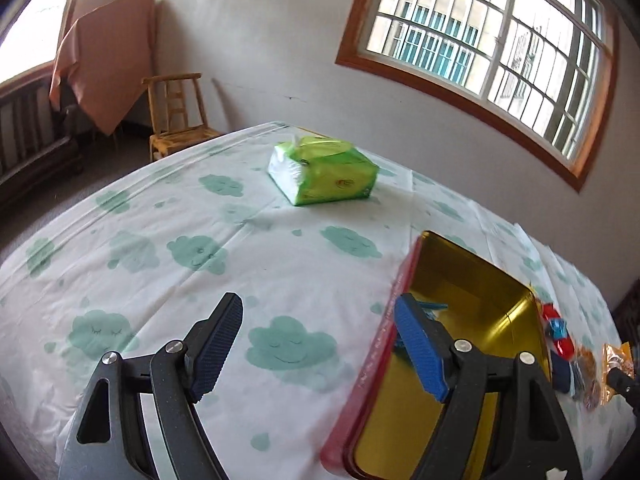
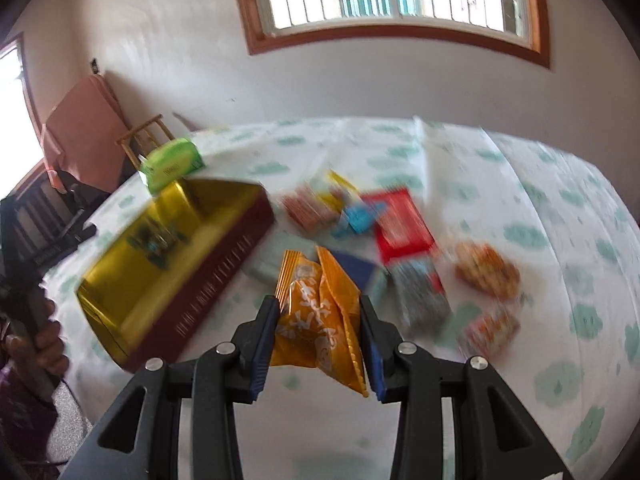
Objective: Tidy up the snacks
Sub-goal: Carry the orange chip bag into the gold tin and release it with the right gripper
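Note:
My right gripper [image 2: 318, 336] is shut on an orange snack packet [image 2: 320, 316], held above the table. Behind it lie several loose snacks: a red packet [image 2: 402, 224], a blue one [image 2: 360, 216] and orange-patterned ones [image 2: 486, 268]. A red tin with a gold inside [image 2: 208, 264] stands open to the left, with small wrapped sweets [image 2: 154, 246] in it. In the left wrist view my left gripper [image 1: 320, 344] is open and holds nothing, its right finger over the tin's [image 1: 460, 280] near left rim. A few snacks [image 1: 560, 336] show past the tin's right side.
A green tissue pack [image 1: 322, 172] lies at the far side of the table, which wears a white cloth with green clouds [image 1: 200, 252]. A wooden chair [image 1: 180, 112] and a pink-draped object [image 1: 104, 64] stand by the wall. A person's hand [image 2: 48, 340] shows at lower left.

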The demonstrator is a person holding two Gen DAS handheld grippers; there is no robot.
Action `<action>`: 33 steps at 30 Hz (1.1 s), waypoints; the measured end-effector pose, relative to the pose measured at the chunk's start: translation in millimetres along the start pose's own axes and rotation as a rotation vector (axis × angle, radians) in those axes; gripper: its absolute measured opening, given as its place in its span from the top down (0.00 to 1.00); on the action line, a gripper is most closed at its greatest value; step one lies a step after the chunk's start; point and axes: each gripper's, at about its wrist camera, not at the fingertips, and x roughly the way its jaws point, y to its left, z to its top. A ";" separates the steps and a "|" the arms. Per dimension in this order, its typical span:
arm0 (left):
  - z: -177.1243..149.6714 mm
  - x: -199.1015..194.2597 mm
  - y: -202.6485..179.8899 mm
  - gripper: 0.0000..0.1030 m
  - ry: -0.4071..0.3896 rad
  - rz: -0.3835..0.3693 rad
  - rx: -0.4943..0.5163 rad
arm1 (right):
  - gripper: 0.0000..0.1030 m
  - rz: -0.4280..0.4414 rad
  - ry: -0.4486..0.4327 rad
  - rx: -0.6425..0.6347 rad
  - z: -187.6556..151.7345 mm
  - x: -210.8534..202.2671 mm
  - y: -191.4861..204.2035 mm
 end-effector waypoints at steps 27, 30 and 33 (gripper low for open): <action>-1.3 21.9 48.6 0.26 0.018 0.040 -0.220 | 0.62 0.126 0.194 -0.123 98.1 149.5 130.1; -1.6 22.6 50.0 0.25 0.021 0.039 -0.229 | 0.62 0.119 0.215 -0.122 99.3 160.1 133.2; -2.1 22.1 51.1 0.25 0.018 0.047 -0.237 | 0.62 0.106 0.231 -0.127 99.7 169.1 136.2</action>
